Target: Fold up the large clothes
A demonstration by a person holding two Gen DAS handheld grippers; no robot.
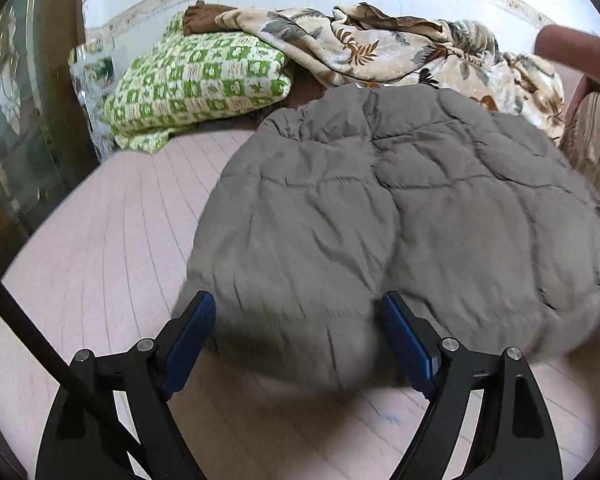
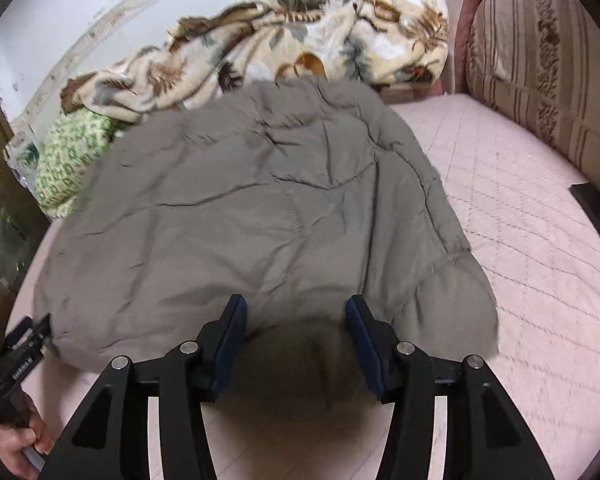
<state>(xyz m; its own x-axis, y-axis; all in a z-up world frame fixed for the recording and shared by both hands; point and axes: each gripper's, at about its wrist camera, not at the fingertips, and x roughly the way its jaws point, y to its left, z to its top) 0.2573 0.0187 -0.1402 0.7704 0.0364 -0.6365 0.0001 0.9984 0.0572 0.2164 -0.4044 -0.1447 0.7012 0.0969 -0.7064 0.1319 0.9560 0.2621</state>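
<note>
Bedroom, mid-fold: two black hand-held grippers w/ blue pads hover at the near hem of one grey-brown quilted puffer jacket lying on a pale pink quilted mattress. L gripper, bottom centre of its view, has jaws spread wide w/ the jacket's near-left hem bulging between them; pads look clear of the cloth, though blur makes contact hard to call. R gripper, bottom centre of the right-wrist view, stands about half spread, the hem's dark shaded edge between its pads, no pinch seen. The jacket fills mid-frame in both views, its long axis running away from the tools toward frame top, so each tool faces the hem head-on & neither is clearly nearer. My read: next move is closing on the hem, one gripper per side, then carrying it up-frame. A person's hand shows at lower left of the right-wrist view, gripping the other tool's handle. Farther, upper left: one green-and-white checked knitted blanket, folded. Upper centre: one cream fleece blanket w/ brown & grey leaf print, heaped. Far right: one striped beige-and-brown upholstered headboard. Count: 1 jacket, 2 grippers, 2 blankets
</note>
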